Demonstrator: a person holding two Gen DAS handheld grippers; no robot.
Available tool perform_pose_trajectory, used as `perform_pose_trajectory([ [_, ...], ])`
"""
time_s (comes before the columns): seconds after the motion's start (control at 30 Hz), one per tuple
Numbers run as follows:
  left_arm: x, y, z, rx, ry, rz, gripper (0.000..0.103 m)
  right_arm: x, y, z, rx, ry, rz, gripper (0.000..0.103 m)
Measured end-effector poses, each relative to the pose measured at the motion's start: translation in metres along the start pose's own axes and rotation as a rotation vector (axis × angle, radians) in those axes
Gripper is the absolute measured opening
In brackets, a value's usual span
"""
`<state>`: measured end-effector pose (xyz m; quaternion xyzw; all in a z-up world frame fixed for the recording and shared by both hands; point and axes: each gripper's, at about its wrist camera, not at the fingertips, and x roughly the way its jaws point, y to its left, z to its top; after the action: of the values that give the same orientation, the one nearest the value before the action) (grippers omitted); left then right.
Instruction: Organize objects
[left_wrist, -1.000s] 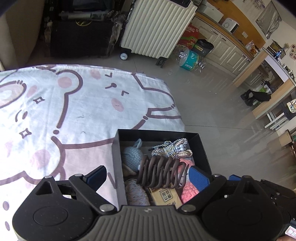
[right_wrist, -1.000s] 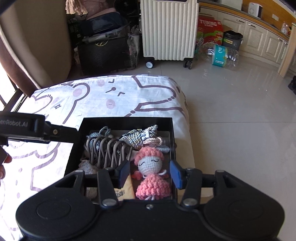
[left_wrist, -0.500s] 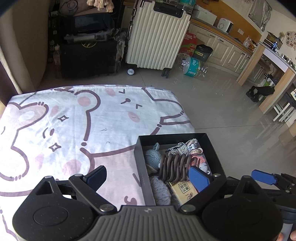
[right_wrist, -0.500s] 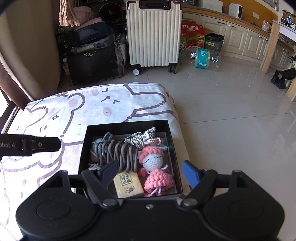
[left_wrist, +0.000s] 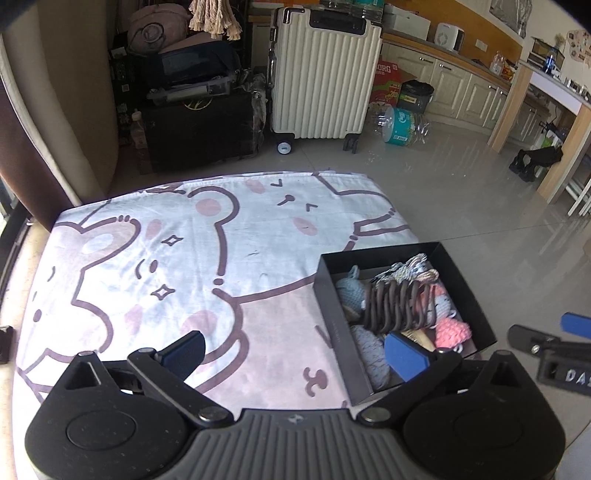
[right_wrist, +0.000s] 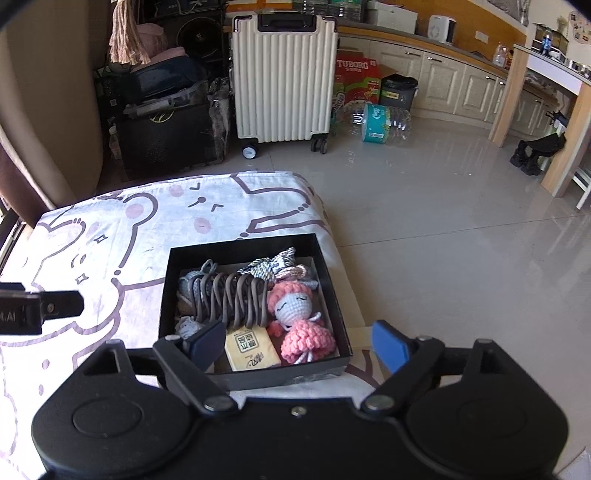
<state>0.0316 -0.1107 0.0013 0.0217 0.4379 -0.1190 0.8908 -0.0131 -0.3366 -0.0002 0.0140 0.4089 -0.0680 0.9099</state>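
Right wrist view: black box (right_wrist: 255, 376) sits at the bed's (right_wrist: 110, 229) right corner, holding pink crochet doll (right_wrist: 301, 317), brown coil (right_wrist: 231, 301), tan packet (right_wrist: 251, 349). Our right tongs (right_wrist: 295, 343) have just been opening, nothing gripped; doll lies released, we judge. Left tongs (left_wrist: 293, 350) spread wide, empty, likely clearing away. Left wrist view alone shows the blue knit toy (left_wrist: 351, 291) plainly and the bare blanket.

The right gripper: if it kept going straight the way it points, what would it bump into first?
Most likely the black box on the blanket. The right gripper is open and empty, angled down over the box's near wall, with the yellow packet just behind. Depth is uncertain.
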Motion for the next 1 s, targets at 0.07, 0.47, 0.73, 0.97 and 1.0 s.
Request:
perform_pose_trajectory([
  [0.07, -0.002, 0.003, -0.002, 0.008, 0.002, 0.01, 0.103, -0.003, 0.0, -0.002, 0.004, -0.001, -0.015, 0.09],
  [0.47, -0.007, 0.004, -0.009, 0.057, 0.025, 0.044, 0.103, -0.019, 0.007, -0.011, -0.019, -0.025, -0.077, 0.103],
  [0.73, -0.007, 0.005, -0.01, 0.048, 0.033, 0.032, 0.103, -0.017, 0.006, -0.013, 0.006, -0.014, -0.081, 0.103],
  [0.97, -0.005, 0.002, -0.01, 0.073, 0.029, 0.058, 0.103, -0.014, 0.007, -0.014, 0.012, -0.002, -0.073, 0.103],
  [1.0, -0.005, 0.001, -0.01, 0.076, 0.029, 0.06, 0.103, -0.013, 0.007, -0.014, 0.012, -0.001, -0.072, 0.103],
])
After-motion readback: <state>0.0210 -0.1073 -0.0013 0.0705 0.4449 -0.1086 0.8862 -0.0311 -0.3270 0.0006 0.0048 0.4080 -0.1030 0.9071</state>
